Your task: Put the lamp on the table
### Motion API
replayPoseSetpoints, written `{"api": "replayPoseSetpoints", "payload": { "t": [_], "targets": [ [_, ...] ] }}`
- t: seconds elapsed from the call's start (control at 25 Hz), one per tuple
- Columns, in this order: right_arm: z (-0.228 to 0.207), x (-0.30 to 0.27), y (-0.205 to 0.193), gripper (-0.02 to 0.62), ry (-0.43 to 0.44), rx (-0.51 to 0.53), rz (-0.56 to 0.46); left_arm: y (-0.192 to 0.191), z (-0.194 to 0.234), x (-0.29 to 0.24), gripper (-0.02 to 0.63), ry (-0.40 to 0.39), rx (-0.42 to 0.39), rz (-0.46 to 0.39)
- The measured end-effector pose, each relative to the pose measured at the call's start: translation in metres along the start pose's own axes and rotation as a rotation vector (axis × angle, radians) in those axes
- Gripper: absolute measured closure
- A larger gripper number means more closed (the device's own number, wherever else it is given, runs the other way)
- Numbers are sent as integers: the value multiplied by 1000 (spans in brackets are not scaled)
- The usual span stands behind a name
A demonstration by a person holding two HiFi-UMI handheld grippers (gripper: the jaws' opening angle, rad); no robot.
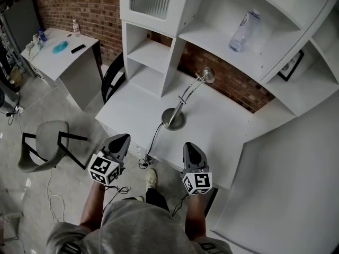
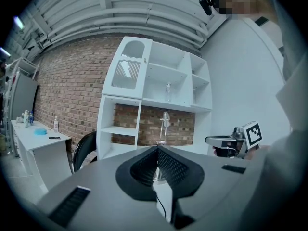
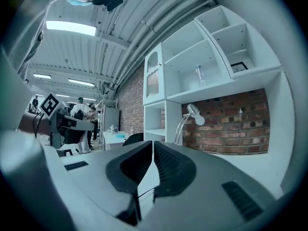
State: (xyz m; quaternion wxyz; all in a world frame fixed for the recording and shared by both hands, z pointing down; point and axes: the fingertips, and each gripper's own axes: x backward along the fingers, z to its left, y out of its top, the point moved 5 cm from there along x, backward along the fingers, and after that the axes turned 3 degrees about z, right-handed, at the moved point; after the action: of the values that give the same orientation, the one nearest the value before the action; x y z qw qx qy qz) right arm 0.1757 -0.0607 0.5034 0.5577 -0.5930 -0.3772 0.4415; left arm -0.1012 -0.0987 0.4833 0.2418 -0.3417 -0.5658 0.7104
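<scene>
The silver desk lamp [image 1: 174,118] stands upright on the white table [image 1: 222,136], its head [image 1: 206,75] leaning toward the brick wall. Its black cord [image 1: 154,139] runs off the table's front edge. My left gripper [image 1: 123,137] hovers at that front edge, left of the cord, jaws shut and empty. My right gripper [image 1: 189,145] is level with it on the right, also shut with nothing between the jaws. Both are apart from the lamp. The lamp [image 2: 164,124] shows straight ahead in the left gripper view, and its head [image 3: 195,113] up right in the right gripper view.
A white shelf unit [image 1: 159,52] rises behind the table, with a plastic bottle [image 1: 243,30] and a picture frame [image 1: 291,65] on it. A black chair [image 1: 112,78] stands at the table's left, a grey chair [image 1: 45,144] on the floor, a second white table [image 1: 58,54] beyond.
</scene>
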Motion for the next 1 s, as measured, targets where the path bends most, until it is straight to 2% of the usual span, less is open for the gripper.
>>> {"api": "replayPoseSetpoints", "payload": {
  "t": [1.0],
  "targets": [
    [7, 37, 1, 572, -27, -10, 2, 2, -18, 19, 601, -20, -11, -1]
  ]
}}
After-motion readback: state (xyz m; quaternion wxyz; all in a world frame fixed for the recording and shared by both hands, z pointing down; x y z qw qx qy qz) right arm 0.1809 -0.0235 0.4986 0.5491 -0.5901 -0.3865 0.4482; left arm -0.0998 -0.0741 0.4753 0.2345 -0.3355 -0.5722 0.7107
